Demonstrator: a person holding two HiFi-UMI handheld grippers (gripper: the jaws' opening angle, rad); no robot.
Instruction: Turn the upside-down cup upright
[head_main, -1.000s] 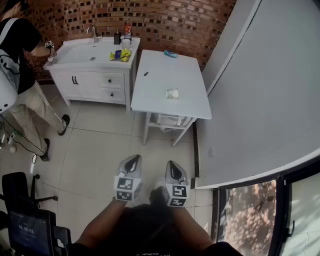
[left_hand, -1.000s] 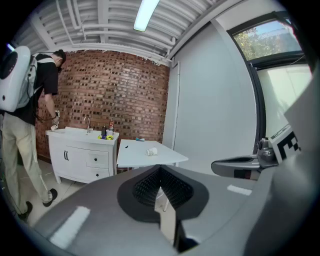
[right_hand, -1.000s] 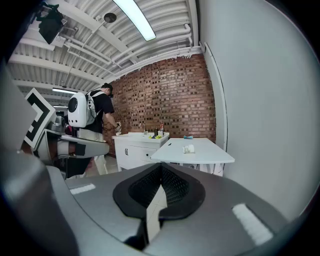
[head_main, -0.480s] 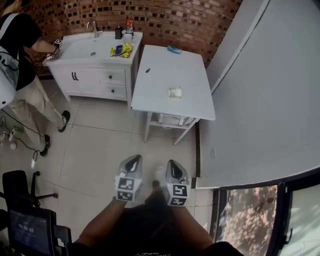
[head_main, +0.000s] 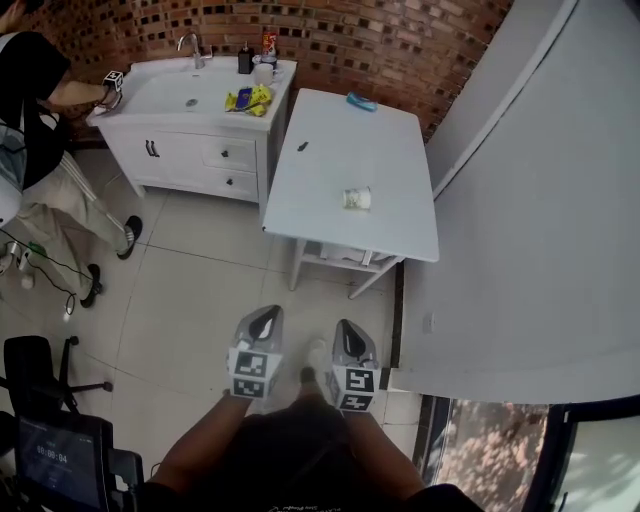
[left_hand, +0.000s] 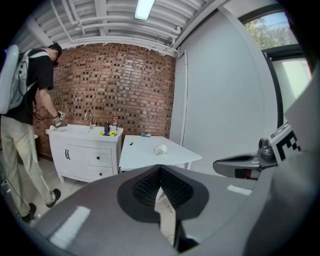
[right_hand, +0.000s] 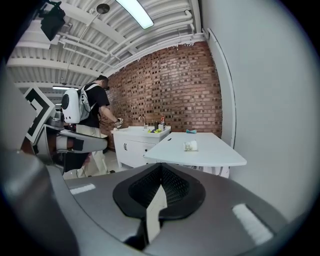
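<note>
A person (head_main: 40, 110) was seen at the far left, beside a sink cabinet (head_main: 190, 150). The left claw (head_main: 263, 322) was held low over the tiled floor (head_main: 190, 290), its jaws closed on nothing. The right claw (head_main: 346, 334), just beside it, was likewise closed and empty. The cup (head_main: 357, 198) was seen on the white counter (head_main: 330, 150), toward its near end, well apart from both claws.

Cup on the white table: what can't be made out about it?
Cup, head view: too small to tell rim from base.
Cup, both gripper views: far off, tiny; orientation unclear.
Dark thing on table, head view: too small to identify.
</note>
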